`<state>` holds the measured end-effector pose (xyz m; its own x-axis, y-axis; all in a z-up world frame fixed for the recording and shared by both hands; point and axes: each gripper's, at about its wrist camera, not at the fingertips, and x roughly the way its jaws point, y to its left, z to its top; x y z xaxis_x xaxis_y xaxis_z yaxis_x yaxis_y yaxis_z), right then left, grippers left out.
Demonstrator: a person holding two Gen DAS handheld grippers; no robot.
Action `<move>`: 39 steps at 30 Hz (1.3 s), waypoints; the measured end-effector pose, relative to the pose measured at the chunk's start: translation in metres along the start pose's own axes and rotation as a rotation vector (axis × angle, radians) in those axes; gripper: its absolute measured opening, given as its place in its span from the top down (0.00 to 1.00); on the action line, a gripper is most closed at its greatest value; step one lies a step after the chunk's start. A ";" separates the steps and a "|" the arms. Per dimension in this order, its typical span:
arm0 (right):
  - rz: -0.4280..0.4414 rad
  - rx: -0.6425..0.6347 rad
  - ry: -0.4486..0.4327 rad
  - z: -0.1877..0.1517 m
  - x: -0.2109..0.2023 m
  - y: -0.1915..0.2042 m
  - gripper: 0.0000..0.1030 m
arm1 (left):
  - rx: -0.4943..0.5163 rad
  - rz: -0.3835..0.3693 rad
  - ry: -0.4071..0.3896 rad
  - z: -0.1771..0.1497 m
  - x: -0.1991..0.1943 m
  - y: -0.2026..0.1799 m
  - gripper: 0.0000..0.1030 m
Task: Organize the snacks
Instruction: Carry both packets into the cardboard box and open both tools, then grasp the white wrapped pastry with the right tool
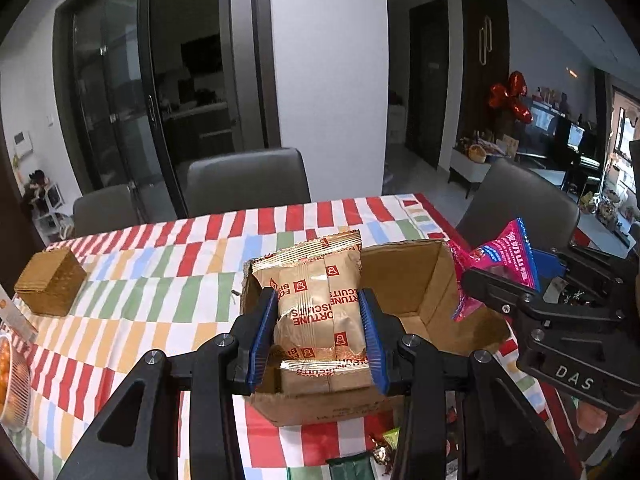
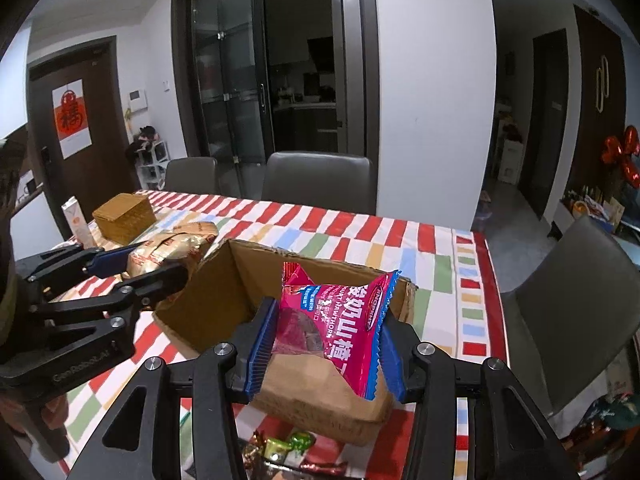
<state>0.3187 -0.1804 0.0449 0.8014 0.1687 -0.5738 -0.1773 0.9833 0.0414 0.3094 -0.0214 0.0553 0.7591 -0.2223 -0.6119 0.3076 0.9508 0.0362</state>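
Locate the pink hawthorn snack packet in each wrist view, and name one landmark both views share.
Left wrist view: pink hawthorn snack packet at right, held in the right gripper, beside the cardboard box.
Right wrist view: packet at lower centre, clamped between the jaws, in front of the box.
Shared landmark: small woven box on the striped tablecloth.

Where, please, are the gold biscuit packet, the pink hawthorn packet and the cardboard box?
Gold biscuit packet (image 1: pixel 320 300): left wrist view, middle of its wrapper.
Pink hawthorn packet (image 2: pixel 332 320): right wrist view, middle of its printed face.
Cardboard box (image 2: pixel 224 296): right wrist view, its inner left wall.
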 end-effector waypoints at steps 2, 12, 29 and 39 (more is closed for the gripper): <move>-0.005 0.003 0.011 0.002 0.007 -0.002 0.53 | 0.005 0.009 0.018 0.003 0.008 -0.001 0.57; -0.075 0.010 0.015 -0.008 0.001 -0.007 0.32 | -0.025 0.082 0.017 -0.007 -0.013 0.004 0.21; -0.046 -0.051 -0.131 -0.050 -0.097 0.013 0.26 | 0.010 0.085 -0.076 -0.055 -0.105 -0.029 0.16; -0.017 -0.068 -0.115 -0.092 -0.125 0.014 0.25 | 0.037 0.104 -0.074 -0.096 -0.131 -0.051 0.13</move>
<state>0.1634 -0.1939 0.0415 0.8642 0.1629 -0.4761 -0.1985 0.9798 -0.0251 0.1392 -0.0200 0.0573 0.8281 -0.1395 -0.5429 0.2448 0.9613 0.1264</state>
